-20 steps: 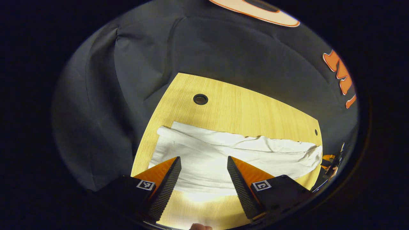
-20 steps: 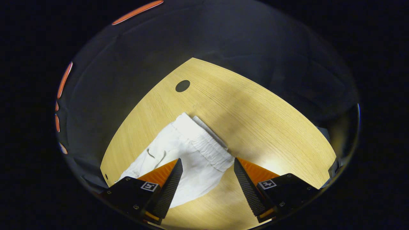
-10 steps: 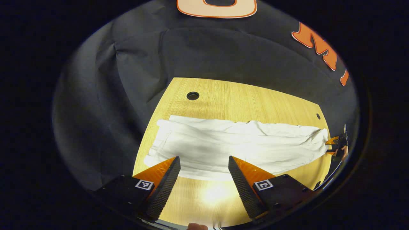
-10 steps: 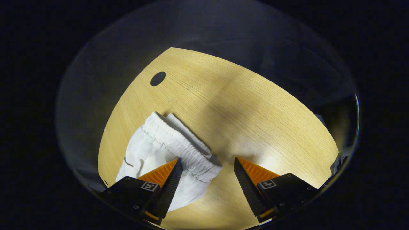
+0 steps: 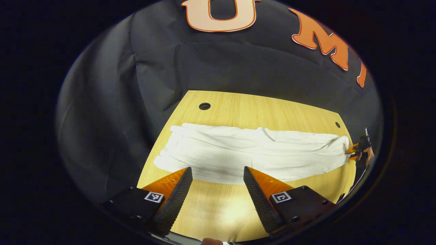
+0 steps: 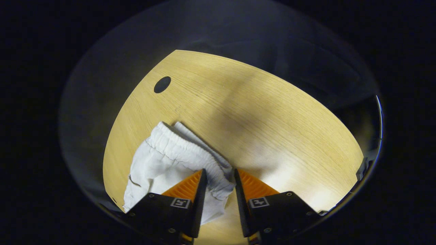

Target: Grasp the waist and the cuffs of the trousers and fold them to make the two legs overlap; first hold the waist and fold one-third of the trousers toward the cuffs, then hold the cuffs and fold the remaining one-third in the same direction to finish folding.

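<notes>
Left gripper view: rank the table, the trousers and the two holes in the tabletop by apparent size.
1. table
2. trousers
3. left hole
4. right hole, which looks smaller, though lens distortion near the edge makes that unsure.

In the right gripper view, the right gripper (image 6: 218, 180) is covering the near end of the trousers' waistband (image 6: 190, 149), so whether both fingers are pressing the cloth cannot be told, and the trousers (image 6: 153, 170) are running out of sight toward the desk's (image 6: 259, 115) near left corner. In the left gripper view, the other gripper (image 5: 356, 149) and the hand (image 5: 368, 157) holding it are showing too small at the trousers' right end, by the desk's right edge, to tell how the fingers stand. The left gripper (image 5: 218, 183) is hiding strips of the desk's near edge.
</notes>
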Action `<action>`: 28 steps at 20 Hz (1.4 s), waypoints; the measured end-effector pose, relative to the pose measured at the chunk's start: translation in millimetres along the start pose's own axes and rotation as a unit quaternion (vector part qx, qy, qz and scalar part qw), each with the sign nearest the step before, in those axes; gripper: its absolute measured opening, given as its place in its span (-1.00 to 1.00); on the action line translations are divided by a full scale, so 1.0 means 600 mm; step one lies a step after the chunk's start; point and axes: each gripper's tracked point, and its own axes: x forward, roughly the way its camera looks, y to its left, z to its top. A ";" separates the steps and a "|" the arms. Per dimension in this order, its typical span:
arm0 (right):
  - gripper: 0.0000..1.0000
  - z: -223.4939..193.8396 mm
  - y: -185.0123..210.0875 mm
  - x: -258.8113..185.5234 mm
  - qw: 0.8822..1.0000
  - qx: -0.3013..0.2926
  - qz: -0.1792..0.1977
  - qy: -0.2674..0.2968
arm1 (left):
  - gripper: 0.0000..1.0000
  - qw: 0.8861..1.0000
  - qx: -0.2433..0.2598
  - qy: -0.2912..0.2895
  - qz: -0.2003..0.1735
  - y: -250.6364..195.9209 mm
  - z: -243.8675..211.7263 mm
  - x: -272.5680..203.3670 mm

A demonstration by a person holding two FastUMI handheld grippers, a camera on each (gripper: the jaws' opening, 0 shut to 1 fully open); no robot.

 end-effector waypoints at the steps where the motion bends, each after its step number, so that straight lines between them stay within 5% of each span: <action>1: -0.27 0.002 0.004 0.002 1.000 -0.003 0.005 -0.010 | 1.00 1.000 -0.001 -0.002 -0.003 -0.013 -0.007 -0.008; 2: -0.53 0.007 0.004 0.003 1.000 0.001 0.006 -0.023 | 1.00 1.000 0.001 -0.004 -0.006 -0.025 -0.012 -0.017; 6: -0.82 0.002 0.020 0.000 0.998 0.012 0.041 -0.046 | 1.00 1.000 0.021 -0.017 -0.010 -0.048 -0.019 -0.036; 20: -0.84 0.059 0.031 -0.137 0.979 -0.006 0.123 -0.160 | 1.00 0.993 0.065 -0.034 -0.089 -0.073 0.011 0.024; 28: -0.85 0.059 0.025 -0.128 0.967 -0.027 0.154 -0.203 | 1.00 0.990 0.063 -0.032 -0.119 -0.039 0.016 0.040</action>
